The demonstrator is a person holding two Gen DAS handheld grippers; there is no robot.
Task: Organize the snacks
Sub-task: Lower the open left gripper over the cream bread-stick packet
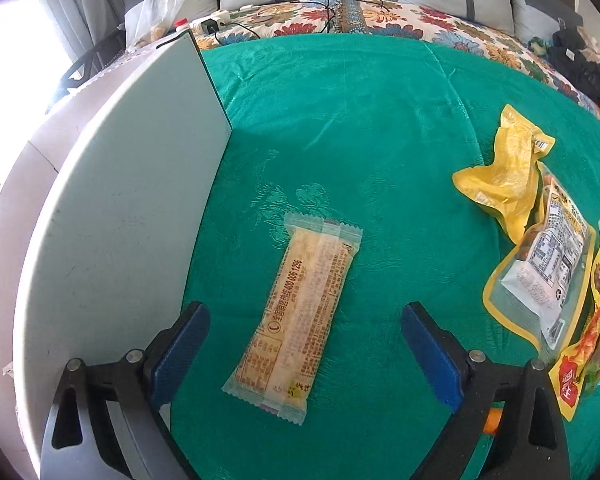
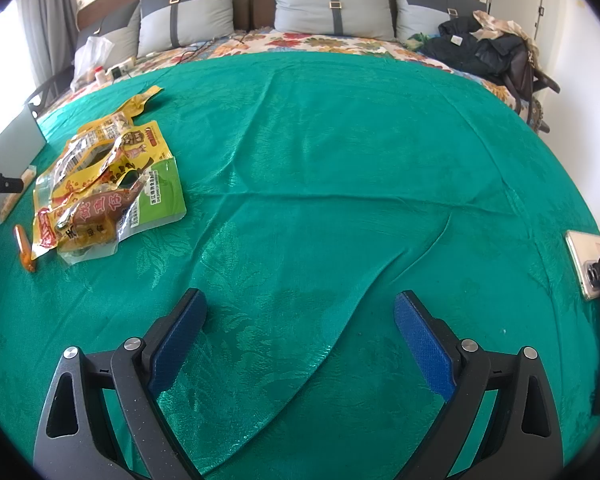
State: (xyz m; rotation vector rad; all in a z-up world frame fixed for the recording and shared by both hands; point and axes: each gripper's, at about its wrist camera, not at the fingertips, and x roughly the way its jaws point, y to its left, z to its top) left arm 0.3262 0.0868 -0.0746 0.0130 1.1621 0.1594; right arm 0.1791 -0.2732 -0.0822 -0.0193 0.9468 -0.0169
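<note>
A long cracker packet (image 1: 296, 316) in clear wrap lies on the green bedspread (image 1: 360, 140), between the open fingers of my left gripper (image 1: 304, 312), which is empty just above it. A pile of yellow snack bags (image 1: 540, 252) lies to its right; the same pile (image 2: 108, 184) shows far left in the right wrist view, with a small orange sausage (image 2: 24, 248) beside it. My right gripper (image 2: 300, 308) is open and empty over bare bedspread (image 2: 340, 160).
A pale grey box wall (image 1: 132, 208) stands close to the left of the cracker packet. Two phones (image 2: 588, 264) lie at the bed's right edge. Pillows (image 2: 332, 8), dark clothes (image 2: 480, 48), a plastic bag and a power strip (image 1: 212, 24) are at the bed's head.
</note>
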